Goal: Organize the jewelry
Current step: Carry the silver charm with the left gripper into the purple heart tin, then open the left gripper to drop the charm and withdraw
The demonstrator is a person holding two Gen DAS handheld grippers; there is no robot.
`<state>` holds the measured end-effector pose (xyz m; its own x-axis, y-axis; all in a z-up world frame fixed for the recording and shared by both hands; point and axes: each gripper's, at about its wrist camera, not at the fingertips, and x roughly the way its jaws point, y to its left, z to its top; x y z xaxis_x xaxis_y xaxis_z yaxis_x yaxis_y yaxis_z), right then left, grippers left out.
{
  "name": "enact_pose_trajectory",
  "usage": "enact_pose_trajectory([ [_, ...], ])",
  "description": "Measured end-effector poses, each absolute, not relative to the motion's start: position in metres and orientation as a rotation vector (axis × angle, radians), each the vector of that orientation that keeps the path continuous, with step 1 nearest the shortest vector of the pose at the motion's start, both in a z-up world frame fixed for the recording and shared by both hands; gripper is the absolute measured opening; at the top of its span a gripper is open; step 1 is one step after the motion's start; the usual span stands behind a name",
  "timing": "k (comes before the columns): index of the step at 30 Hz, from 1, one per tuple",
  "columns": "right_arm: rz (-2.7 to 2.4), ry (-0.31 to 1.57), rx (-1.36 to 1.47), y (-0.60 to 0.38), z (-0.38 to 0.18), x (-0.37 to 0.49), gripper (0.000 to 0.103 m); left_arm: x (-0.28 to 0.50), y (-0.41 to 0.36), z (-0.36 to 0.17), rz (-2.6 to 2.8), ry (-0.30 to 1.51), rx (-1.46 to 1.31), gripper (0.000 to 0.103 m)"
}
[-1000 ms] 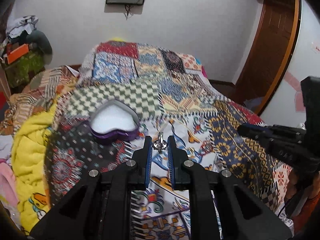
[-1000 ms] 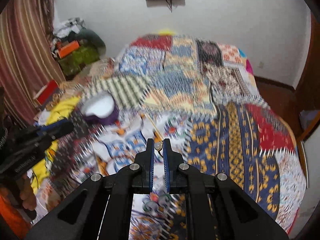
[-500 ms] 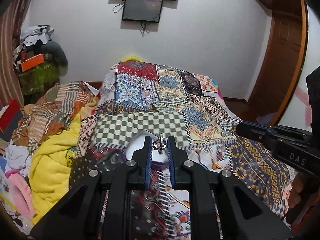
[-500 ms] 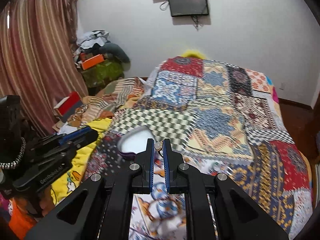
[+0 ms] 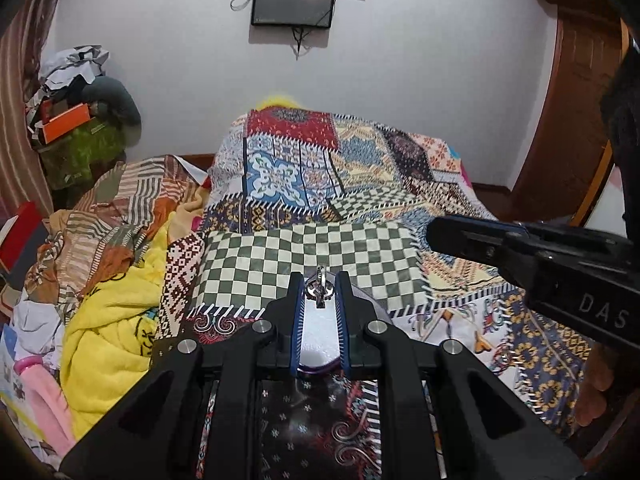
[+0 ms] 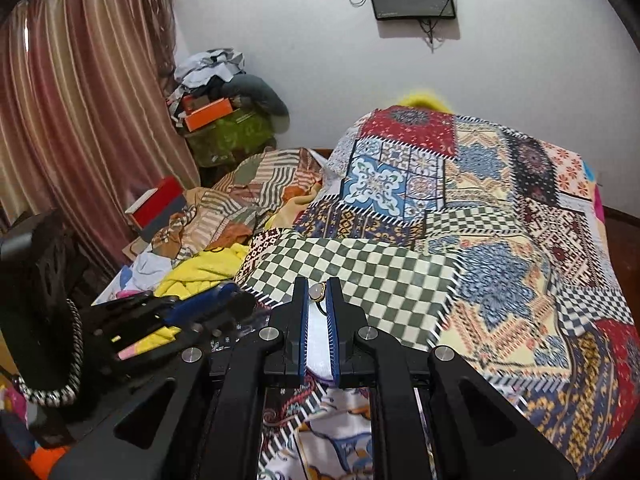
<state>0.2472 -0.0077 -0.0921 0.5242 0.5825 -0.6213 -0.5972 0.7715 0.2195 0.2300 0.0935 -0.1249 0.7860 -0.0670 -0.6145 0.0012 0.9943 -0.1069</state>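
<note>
My left gripper point(image 5: 319, 289) is shut on a small silver ring point(image 5: 319, 287) at its fingertips. It hovers over the heart-shaped purple jewelry box point(image 5: 320, 340), whose white inside shows between the fingers. My right gripper point(image 6: 318, 292) is shut on a gold ring with a pale stone point(image 6: 317, 291). It is also above the box point(image 6: 318, 344), seen white between its fingers. The right gripper shows at the right of the left wrist view point(image 5: 520, 256). The left gripper shows at the left of the right wrist view point(image 6: 176, 316).
A patchwork quilt point(image 5: 360, 184) covers the bed. A yellow blanket point(image 5: 112, 312) and striped cloth point(image 5: 104, 208) are heaped at the left. A curtain point(image 6: 80, 120) hangs at the left, a screen point(image 5: 294, 0) on the far wall, a wooden door point(image 5: 572, 120) at the right.
Both grippers have moved forward and left across the quilt, each still holding its ring. The heart box has passed from ahead of them to directly under their fingers.
</note>
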Motion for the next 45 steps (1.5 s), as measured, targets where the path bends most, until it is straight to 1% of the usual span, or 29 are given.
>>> enact_pose_trajectory([
  [12, 0.724, 0.835, -0.048, 0.011, -0.126, 0.271, 0.008, 0.259, 0.098, -0.167, -0.063, 0.777, -0.13, 0.014],
  [19, 0.729, 0.872, 0.001, 0.009, -0.126, 0.276, 0.008, 0.26, 0.1, -0.168, -0.054, 0.784, -0.131, 0.014],
  [20, 0.733, 0.879, 0.011, 0.007, -0.125, 0.277, 0.009, 0.259, 0.1, -0.167, -0.051, 0.782, -0.128, 0.014],
  [23, 0.731, 0.877, 0.029, 0.003, -0.12, 0.276, 0.02, 0.257, 0.101, -0.161, -0.042, 0.773, -0.127, 0.014],
  [25, 0.725, 0.862, 0.034, 0.0, -0.116, 0.276, 0.029, 0.254, 0.104, -0.155, -0.036, 0.762, -0.132, 0.017],
  [27, 0.718, 0.845, 0.035, -0.004, -0.109, 0.273, 0.031, 0.25, 0.107, -0.147, -0.027, 0.745, -0.136, 0.021],
  [29, 0.71, 0.833, 0.03, -0.008, -0.104, 0.27, 0.031, 0.246, 0.109, -0.14, -0.02, 0.727, -0.138, 0.027],
  [33, 0.678, 0.8, 0.007, -0.018, -0.091, 0.26, 0.031, 0.239, 0.112, -0.125, -0.011, 0.702, -0.139, 0.031],
  [37, 0.65, 0.766, -0.01, -0.032, -0.079, 0.245, 0.031, 0.228, 0.11, -0.111, -0.008, 0.682, -0.138, 0.038],
  [42, 0.602, 0.739, -0.024, -0.052, -0.069, 0.224, 0.031, 0.211, 0.1, -0.101, -0.021, 0.679, -0.127, 0.04],
  [45, 0.576, 0.737, -0.023, -0.065, -0.067, 0.212, 0.031, 0.2, 0.091, -0.097, -0.037, 0.679, -0.121, 0.043],
])
